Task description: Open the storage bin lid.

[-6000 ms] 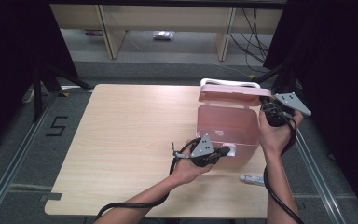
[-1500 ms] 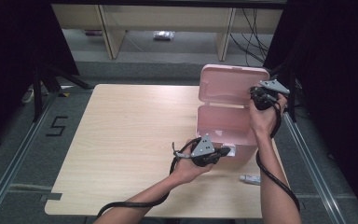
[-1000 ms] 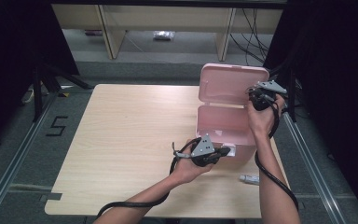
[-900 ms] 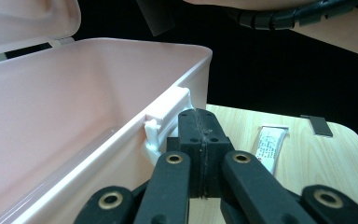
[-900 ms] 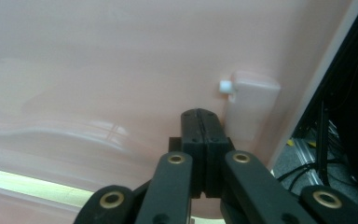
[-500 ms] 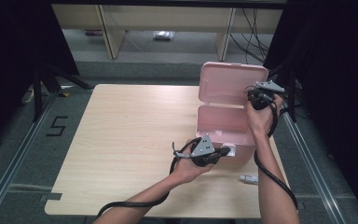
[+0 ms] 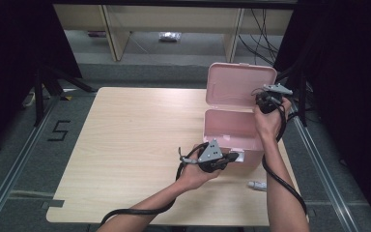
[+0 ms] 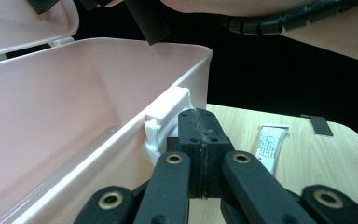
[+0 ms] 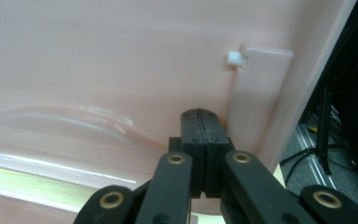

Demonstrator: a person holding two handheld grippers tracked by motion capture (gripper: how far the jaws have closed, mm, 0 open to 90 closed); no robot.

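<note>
At right of the high view: a pink box [image 7: 232, 133] stands on the table [image 7: 135, 140], its lid [image 7: 241, 89] raised nearly upright.
Change: six seconds ago the lid lay almost flat on the box with the right gripper at its right edge; from a second and a half ago on it has stood up, with little shift between frames. The opening step looks done.
Meaning: the inside is now reachable, and I judge that something is to go in next, perhaps the tube.
Right gripper [image 7: 266, 100]: at the lid's right side, upper right of the frame; jaws pressed together with nothing between them. In the right gripper view its tips [image 9: 204, 122] point at the lid's inner face.
Left gripper [image 7: 232, 156]: lower centre, at the box's front wall; jaws also closed on nothing. In the left gripper view its tips [image 8: 200, 126] sit just beside the white latch [image 8: 165, 116]; whether they touch it I cannot tell.
Tube [image 7: 257, 184]: lies near the table's lower right edge, apart from the box.
Count: one box, one lid, one latch, one tube, two grippers.
</note>
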